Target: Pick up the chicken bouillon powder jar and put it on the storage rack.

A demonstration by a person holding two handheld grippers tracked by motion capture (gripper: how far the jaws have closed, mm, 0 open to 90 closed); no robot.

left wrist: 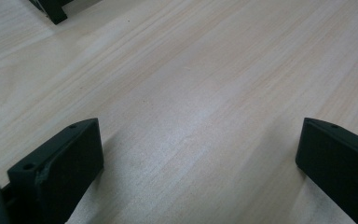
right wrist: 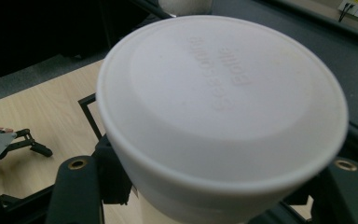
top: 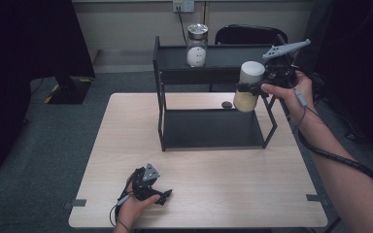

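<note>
In the high view we see the right gripper held up at about two o'clock from the table's middle, its jaws clamped on the sides of a seasoning bottle; the bottle has a white lid over a pale yellowish body, stands close to upright, and hangs clear of the table in front of the right end of the black two-tier shelf, roughly level with the upper tier; in the right gripper view the white lid sits between the two black jaws, and raised letters on its top read "Seasoning Bottle", the first word faint and partly hard to make out; on the upper tier, toward eleven o'clock from the held bottle, stands a clear glass jar with a metal lid and something white inside it; we can read no label on it; a small dark object lies at the back of the lower tier, too small for us to tell what it is; a wall socket with a cable plugged in shows at twelve o'clock, behind the shelf; the left gripper rests low at about seven o'clock, near the front edge of the table, well apart from the shelf; in the left gripper view its jaws stand wide apart over bare pale wood grain, with nothing between them.
</note>
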